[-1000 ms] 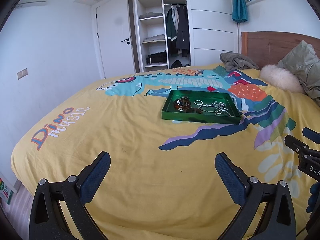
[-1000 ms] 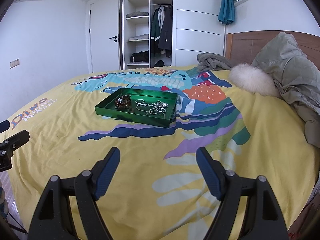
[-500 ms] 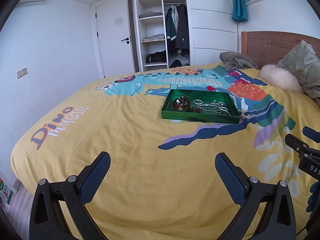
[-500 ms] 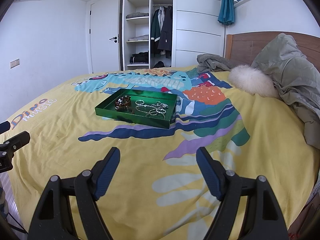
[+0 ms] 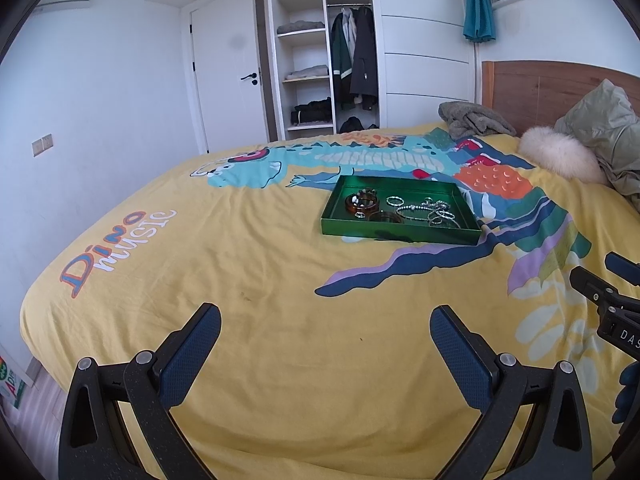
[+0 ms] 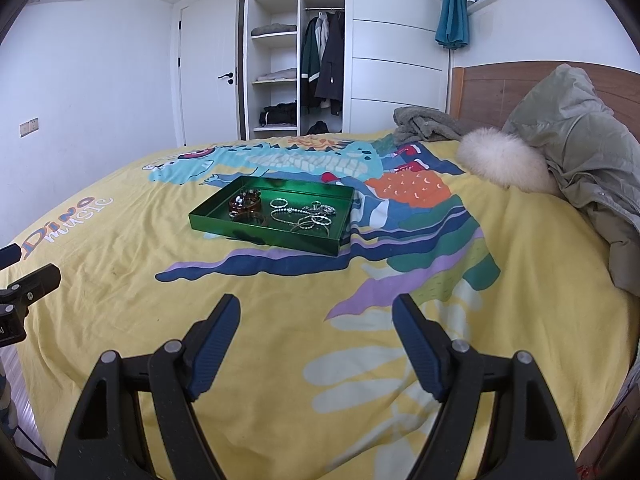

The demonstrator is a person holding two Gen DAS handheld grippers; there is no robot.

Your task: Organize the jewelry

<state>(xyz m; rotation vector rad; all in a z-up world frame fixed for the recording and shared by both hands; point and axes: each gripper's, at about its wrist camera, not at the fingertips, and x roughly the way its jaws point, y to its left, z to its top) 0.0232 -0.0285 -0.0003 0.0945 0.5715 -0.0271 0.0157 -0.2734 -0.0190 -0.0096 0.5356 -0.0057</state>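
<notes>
A green metal tray (image 5: 400,234) (image 6: 264,235) lies on the yellow dinosaur bedspread, well beyond both grippers. Inside it sit a brown hair claw (image 5: 361,203) (image 6: 244,205), a brown bangle (image 5: 386,217), and several silver rings and bracelets (image 5: 434,212) (image 6: 308,216). My left gripper (image 5: 325,328) hovers open over bare bedspread near the bed's front, nothing between its fingers. My right gripper (image 6: 316,320) also stands open and empty, to the right of the left one; part of it (image 5: 600,292) shows at the left wrist view's right edge.
A fluffy white cushion (image 6: 504,164), an olive jacket (image 6: 580,152) and a grey blanket (image 6: 424,124) lie near the wooden headboard (image 6: 500,88). An open wardrobe (image 6: 296,60) and a white door (image 6: 208,72) stand behind the bed. The bedspread's front edge drops off at the left.
</notes>
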